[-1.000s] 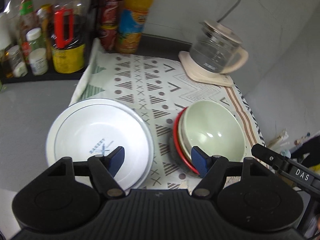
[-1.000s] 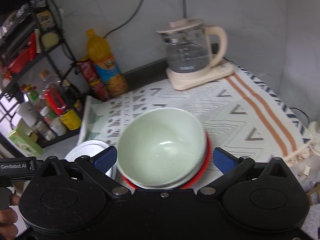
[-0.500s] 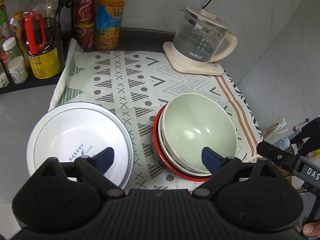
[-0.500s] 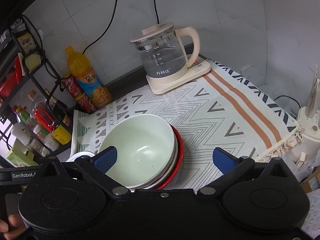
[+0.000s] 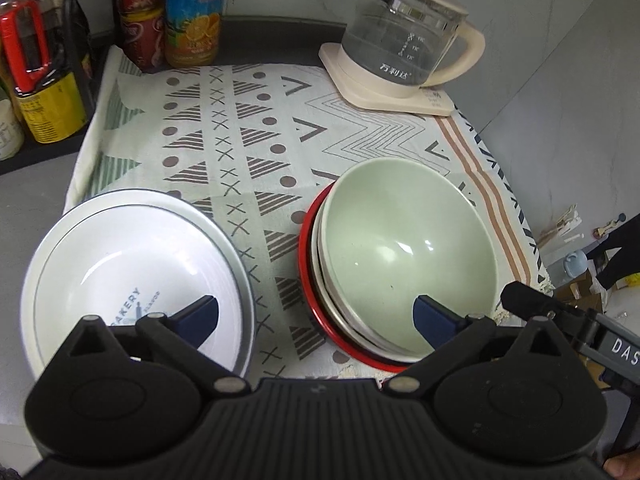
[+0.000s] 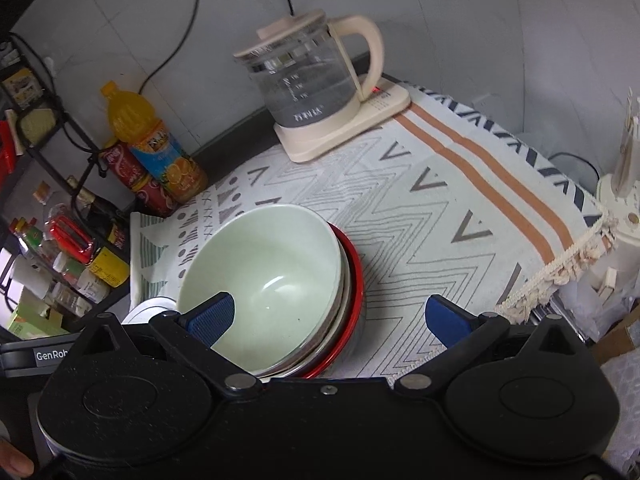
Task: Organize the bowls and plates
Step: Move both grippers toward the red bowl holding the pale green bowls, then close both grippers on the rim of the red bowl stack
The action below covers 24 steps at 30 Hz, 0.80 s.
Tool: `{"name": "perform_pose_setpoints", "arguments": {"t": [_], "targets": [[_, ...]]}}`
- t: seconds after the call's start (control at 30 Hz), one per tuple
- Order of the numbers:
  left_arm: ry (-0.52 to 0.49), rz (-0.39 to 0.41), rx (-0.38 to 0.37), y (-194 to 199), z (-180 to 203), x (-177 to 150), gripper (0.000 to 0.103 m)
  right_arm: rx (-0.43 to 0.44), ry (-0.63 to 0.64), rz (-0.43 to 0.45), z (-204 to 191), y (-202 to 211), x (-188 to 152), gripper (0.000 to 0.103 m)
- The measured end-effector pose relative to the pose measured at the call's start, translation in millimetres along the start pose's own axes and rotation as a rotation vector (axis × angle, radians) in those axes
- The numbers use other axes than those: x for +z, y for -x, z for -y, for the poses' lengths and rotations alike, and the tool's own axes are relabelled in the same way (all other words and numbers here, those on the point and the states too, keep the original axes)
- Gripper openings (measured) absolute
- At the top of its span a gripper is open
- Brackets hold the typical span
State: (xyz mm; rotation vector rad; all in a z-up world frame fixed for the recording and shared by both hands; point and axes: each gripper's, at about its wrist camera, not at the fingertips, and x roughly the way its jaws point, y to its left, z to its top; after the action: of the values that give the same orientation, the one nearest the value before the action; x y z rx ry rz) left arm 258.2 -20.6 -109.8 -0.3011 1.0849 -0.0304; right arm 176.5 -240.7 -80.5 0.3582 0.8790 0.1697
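Your left claw (image 5: 316, 316) is opening, nothing between its pads, above white round plate (image 5: 132, 264) and pale green ceramic bowl (image 5: 404, 252). Right claw (image 6: 330, 318) gapes wide, empty.

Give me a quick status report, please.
Left gripper opening, empty; right gripper open, empty. Green bowl tops stack. White plate apart. Nothing obstructing.

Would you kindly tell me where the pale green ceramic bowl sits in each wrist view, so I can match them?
Left wrist view: pale green ceramic bowl right of centre, topping the red-rimmed stack.
Right wrist view: the bowl left of centre, behind the left fingertip.
Shared landmark: the glass kettle with cream handle, at the back of the patterned cloth.
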Motion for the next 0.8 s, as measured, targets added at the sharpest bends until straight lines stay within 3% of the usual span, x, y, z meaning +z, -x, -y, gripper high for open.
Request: {"name": "perform_pose_setpoints", "arguments": {"t": [0.37, 0.63, 0.73, 0.8], "targets": [[-0.033, -0.048, -0.027, -31, 2, 18, 0.102, -0.065, -0.074, -0.054, 5, -30, 1, 0.101], [-0.022, -0.081, -0.065, -49, -2, 26, 0.098, -0.093, -0.119, -0.101, 8, -49, 2, 0.082], [-0.021, -0.086, -0.060, -53, -3, 28, 0.091, -0.096, -0.125, -0.120, 7, -55, 1, 0.076], [-0.007, -0.098, -0.075, -56, -6, 29, 0.075, -0.096, -0.127, -0.131, 6, -59, 1, 0.069]]}}
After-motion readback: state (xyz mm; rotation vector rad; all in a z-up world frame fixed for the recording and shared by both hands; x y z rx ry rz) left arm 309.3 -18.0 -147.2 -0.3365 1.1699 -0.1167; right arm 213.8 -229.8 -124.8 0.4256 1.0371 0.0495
